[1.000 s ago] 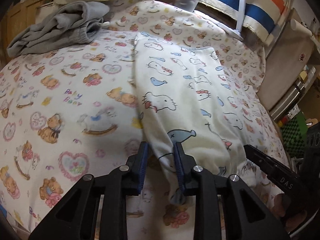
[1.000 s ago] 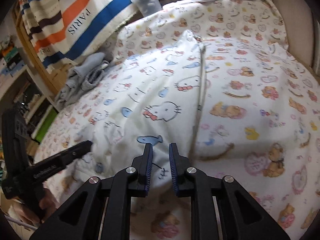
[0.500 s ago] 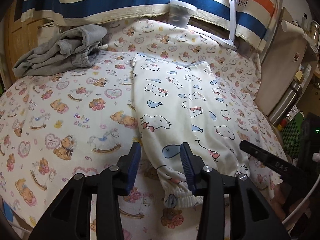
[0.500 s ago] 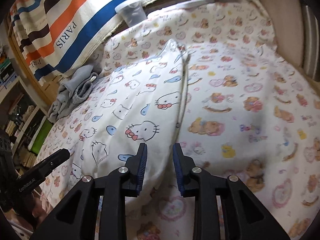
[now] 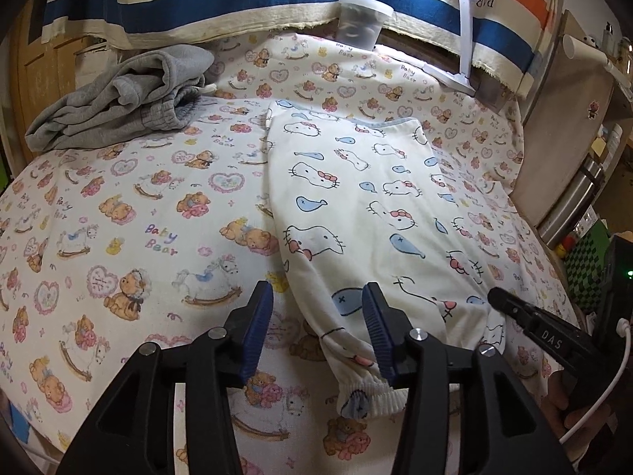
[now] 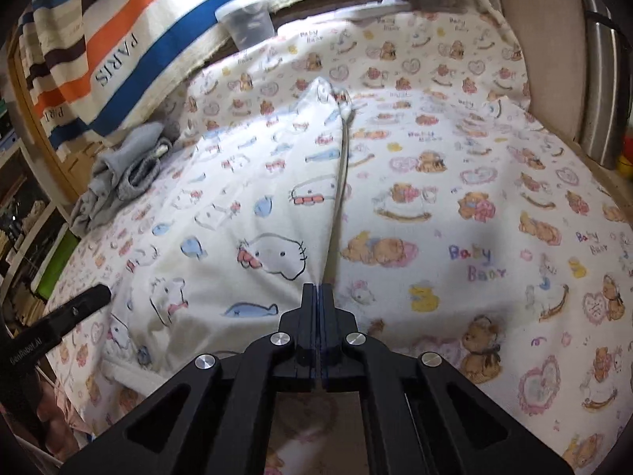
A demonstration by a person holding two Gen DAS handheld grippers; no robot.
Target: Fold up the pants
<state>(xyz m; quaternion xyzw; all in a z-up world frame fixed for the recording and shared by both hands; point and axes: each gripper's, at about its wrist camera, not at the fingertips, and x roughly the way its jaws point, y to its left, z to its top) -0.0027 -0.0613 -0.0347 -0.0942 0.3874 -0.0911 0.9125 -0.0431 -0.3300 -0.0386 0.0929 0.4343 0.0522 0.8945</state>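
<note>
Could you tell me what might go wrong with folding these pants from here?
The right gripper is shut at the pants' side edge; such a thin pinch may slip. The left gripper is opening around the cuff without pressing it, so a lift could drag the pants askew.

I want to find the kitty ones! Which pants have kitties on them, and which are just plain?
The cream pants lying flat nearest the grippers carry the cat faces and blue whales. The grey sweatpants, bunched up at the far left corner, are plain.
</note>
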